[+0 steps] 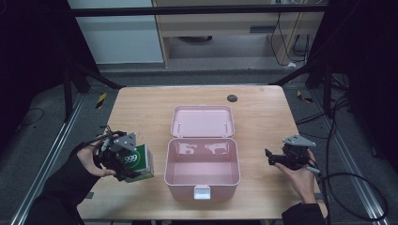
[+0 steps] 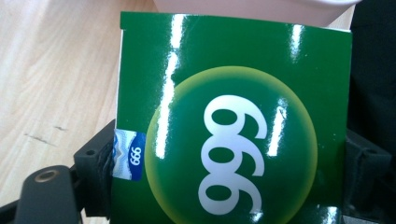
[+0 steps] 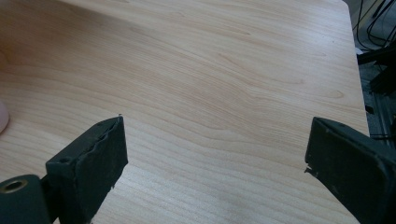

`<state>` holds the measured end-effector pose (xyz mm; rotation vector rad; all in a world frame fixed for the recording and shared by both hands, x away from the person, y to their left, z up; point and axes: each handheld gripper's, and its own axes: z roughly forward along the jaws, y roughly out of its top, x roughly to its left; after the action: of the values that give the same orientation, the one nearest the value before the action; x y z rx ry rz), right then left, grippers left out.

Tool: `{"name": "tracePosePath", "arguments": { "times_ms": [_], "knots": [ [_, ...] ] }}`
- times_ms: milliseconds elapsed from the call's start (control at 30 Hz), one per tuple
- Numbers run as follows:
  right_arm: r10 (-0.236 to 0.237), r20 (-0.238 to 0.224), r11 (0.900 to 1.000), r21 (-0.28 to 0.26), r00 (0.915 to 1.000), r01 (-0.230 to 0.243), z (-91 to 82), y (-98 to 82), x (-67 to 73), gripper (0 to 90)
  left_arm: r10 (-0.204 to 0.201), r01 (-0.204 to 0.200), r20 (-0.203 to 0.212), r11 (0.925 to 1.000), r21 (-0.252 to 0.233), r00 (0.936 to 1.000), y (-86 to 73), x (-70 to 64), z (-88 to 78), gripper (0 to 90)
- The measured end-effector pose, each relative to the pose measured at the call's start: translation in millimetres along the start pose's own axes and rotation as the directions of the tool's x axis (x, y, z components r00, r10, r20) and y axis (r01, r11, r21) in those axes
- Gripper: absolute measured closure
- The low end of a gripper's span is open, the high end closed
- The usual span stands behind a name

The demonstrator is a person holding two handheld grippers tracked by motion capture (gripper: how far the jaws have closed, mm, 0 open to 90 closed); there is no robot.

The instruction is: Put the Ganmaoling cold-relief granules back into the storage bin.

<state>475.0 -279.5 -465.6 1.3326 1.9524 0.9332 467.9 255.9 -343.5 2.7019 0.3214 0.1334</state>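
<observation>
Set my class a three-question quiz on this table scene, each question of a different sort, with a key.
1. True or false: the pink box stands with its lid open.
2. What does the left gripper hold? A) a cup B) the green carton C) nothing
3. Fill in: the right gripper has its jaws ____ above the table.

Key: 1 true; 2 B; 3 open, with nothing between them.
</observation>
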Motion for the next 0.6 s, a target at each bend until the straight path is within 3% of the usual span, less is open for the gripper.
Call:
{"name": "tracePosePath", "arguments": {
  "times_ms": [167,600],
  "knots": [
    [-0.003,0.000,1.000,0.000,1.0000,0.003,0.9,-0.5,0.6,5.9,0.001,-0.001,0.007,0.9994,-0.035,1.0000,5.4,-0.9,-12.7,14.4],
    [-0.007,0.000,1.000,-0.003,1.0000,0.007,0.6,-0.8,0.1,5.9,0.023,-0.022,0.002,0.9983,-0.053,0.9997,18.6,-4.1,-27.2,14.5]
  ]
}}
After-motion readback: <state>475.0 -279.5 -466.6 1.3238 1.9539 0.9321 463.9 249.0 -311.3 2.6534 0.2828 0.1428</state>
